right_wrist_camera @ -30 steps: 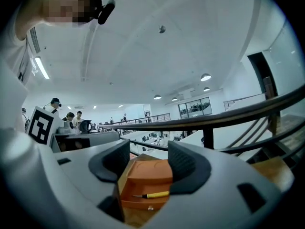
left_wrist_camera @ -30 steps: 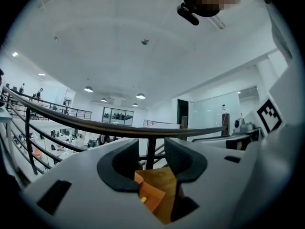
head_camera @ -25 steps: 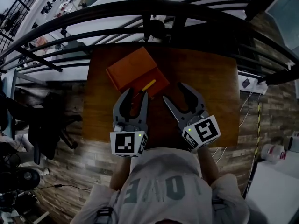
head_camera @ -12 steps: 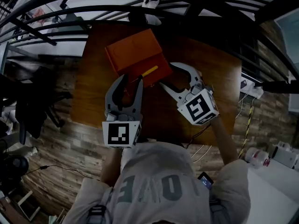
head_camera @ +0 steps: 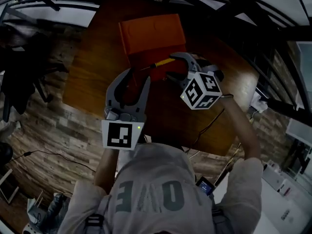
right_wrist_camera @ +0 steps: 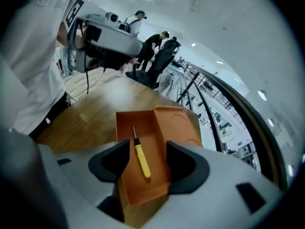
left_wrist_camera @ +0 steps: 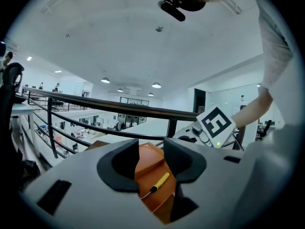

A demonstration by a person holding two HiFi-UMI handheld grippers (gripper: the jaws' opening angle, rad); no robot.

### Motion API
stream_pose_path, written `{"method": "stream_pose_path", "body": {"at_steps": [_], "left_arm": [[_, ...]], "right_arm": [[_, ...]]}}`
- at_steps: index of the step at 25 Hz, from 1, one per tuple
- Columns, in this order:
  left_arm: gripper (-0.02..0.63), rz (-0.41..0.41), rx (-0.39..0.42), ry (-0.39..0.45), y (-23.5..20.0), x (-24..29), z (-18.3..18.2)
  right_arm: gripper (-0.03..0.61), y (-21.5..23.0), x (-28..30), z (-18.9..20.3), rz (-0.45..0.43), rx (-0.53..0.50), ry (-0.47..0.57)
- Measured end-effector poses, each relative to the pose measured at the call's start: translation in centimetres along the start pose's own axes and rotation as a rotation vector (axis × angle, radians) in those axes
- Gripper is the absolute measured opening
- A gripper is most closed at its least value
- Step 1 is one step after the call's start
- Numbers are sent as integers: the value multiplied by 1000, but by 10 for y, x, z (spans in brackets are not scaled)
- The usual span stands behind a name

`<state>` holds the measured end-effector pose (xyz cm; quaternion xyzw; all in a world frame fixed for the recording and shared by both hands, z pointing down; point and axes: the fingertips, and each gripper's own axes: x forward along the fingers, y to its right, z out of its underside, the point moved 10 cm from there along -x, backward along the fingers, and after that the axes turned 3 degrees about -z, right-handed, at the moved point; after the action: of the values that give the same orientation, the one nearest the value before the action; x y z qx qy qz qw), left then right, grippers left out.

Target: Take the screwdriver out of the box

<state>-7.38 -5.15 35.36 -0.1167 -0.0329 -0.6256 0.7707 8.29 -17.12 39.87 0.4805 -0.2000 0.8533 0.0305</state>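
Observation:
An open orange box (head_camera: 146,38) lies on the wooden table (head_camera: 92,77), its lid folded back. A yellow-handled screwdriver (head_camera: 163,62) lies in its tray (right_wrist_camera: 150,185). My right gripper (head_camera: 172,67) hangs tilted down over the tray's right side, open, with the screwdriver (right_wrist_camera: 142,162) seen between and below its jaws, untouched. My left gripper (head_camera: 135,78) is at the box's near edge. Its jaws are closing and have nothing between them. Past them show the box (left_wrist_camera: 147,159) and the screwdriver (left_wrist_camera: 159,181).
A black railing (head_camera: 229,4) curves past the table's far side. Cables (head_camera: 209,126) trail off the table's near right edge. Plank floor (head_camera: 44,135) lies to the left, with a dark chair (head_camera: 19,72). Bare tabletop (right_wrist_camera: 90,123) spreads left of the box.
Both grippers have come forward and down to the box. The right one has rolled over and now points down into the tray. The left jaws have narrowed a little.

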Motion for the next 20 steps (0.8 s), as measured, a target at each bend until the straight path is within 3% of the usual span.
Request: {"method": "stream_pose_path", "body": {"at_steps": [10,20], "left_arm": [[164,-68,-33,-58,-10,-2,28],[164,-134,-82,-76,-17,2,44]], "right_arm": [[230,12,73,23,-213,-220,-228],[188,9,106,35,-371,-327,-344]]}}
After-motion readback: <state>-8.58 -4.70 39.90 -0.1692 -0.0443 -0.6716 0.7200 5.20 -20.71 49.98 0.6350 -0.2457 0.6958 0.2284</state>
